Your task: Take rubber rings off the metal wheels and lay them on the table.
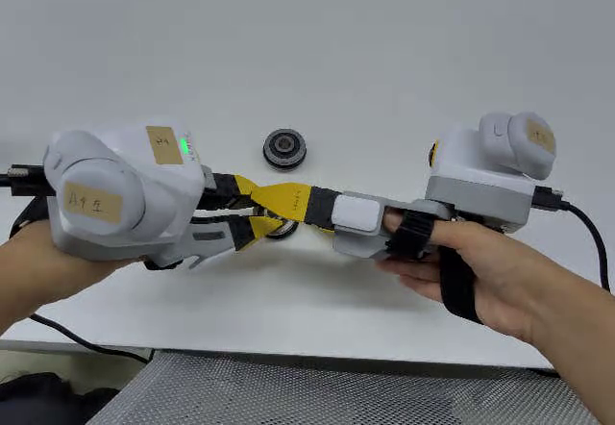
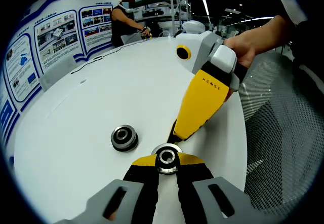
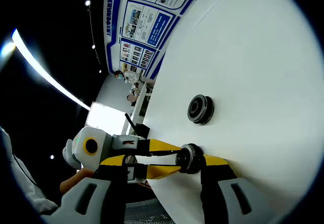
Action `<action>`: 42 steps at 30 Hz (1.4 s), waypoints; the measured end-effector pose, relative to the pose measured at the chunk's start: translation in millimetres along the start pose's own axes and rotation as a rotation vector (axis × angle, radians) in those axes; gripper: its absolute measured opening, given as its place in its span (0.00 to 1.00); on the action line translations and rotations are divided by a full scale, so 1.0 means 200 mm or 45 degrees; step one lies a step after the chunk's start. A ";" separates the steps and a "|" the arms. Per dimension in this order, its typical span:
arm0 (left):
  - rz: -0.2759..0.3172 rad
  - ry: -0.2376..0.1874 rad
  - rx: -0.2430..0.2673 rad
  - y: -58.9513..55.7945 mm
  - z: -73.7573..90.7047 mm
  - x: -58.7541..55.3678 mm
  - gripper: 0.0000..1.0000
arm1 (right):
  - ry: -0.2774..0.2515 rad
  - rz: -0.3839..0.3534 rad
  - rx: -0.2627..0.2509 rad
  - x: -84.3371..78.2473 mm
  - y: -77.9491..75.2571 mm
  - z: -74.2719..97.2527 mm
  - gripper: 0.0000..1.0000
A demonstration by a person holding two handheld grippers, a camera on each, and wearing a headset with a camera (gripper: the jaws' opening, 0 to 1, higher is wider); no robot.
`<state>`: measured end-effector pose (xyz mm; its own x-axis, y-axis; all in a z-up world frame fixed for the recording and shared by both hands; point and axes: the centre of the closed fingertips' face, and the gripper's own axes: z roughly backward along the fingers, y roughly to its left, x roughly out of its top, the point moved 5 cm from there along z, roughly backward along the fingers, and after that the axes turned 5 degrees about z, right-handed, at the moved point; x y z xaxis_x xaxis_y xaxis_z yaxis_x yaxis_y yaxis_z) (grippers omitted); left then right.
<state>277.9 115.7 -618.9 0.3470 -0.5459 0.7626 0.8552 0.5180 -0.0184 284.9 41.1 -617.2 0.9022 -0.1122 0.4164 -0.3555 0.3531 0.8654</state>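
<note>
Both grippers meet on one metal wheel just above the white table. My left gripper comes in from the left, and its yellow tips are shut on the sides of that wheel. From the right, my right gripper reaches across with its jaws closed against the wheel's dark rubber rim. One of its yellow fingers touches the wheel's top edge. A second wheel with a black rubber ring lies flat on the table behind them, untouched.
The table's front edge runs just below the hands, with a metal mesh floor beyond it. Cables trail from both grippers. A person stands at the far end of the table by the wall posters.
</note>
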 end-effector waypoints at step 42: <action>-0.032 0.033 -0.011 0.00 0.00 0.01 0.12 | 0.155 0.154 -0.032 -0.04 0.03 0.00 0.61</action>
<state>279.2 114.9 -617.9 0.3355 -0.5757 0.7457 0.8669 0.4985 -0.0052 275.8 43.8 -615.0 0.8766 0.0452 0.4791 -0.4586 0.3802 0.8032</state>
